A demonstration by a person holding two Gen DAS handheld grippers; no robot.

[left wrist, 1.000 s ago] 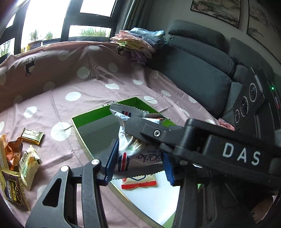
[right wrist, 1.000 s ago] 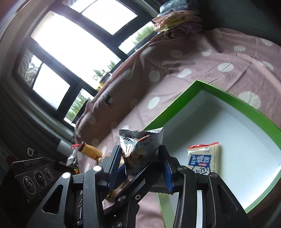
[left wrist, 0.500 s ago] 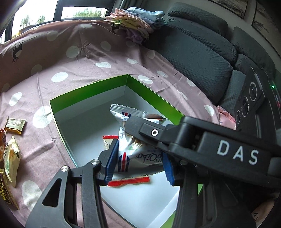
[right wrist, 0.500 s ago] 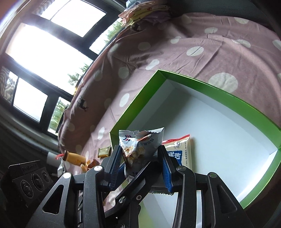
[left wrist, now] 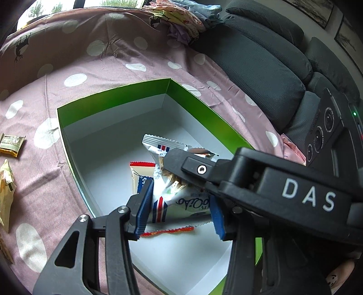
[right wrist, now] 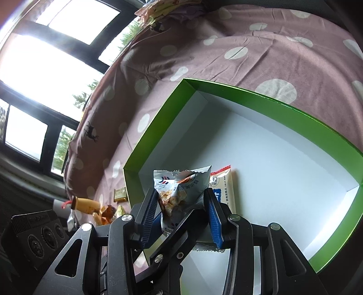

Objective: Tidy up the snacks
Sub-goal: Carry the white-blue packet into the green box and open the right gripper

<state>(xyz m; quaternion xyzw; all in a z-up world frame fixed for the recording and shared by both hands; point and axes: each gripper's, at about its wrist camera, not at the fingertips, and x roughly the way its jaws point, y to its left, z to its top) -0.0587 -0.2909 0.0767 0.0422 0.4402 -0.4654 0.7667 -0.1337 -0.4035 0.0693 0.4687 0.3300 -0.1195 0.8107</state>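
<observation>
A silver snack packet with a red and blue stripe mark hangs over the white inside of the green-walled box. My left gripper is shut on its lower part, blue pads on both sides. A finger of my right gripper crosses in front and grips the packet higher up. In the right wrist view my right gripper is shut on the same packet. Under it, a cream packet with red ends lies flat in the box.
Loose snacks lie on the pink dotted cloth left of the box, with more beside a small tan bottle. A dark grey sofa runs along the right; folded clothes sit at the back.
Both grippers have come down with the silver packet, tilting further toward the box. The box now fills more of each view and the cream packet shows beneath.
</observation>
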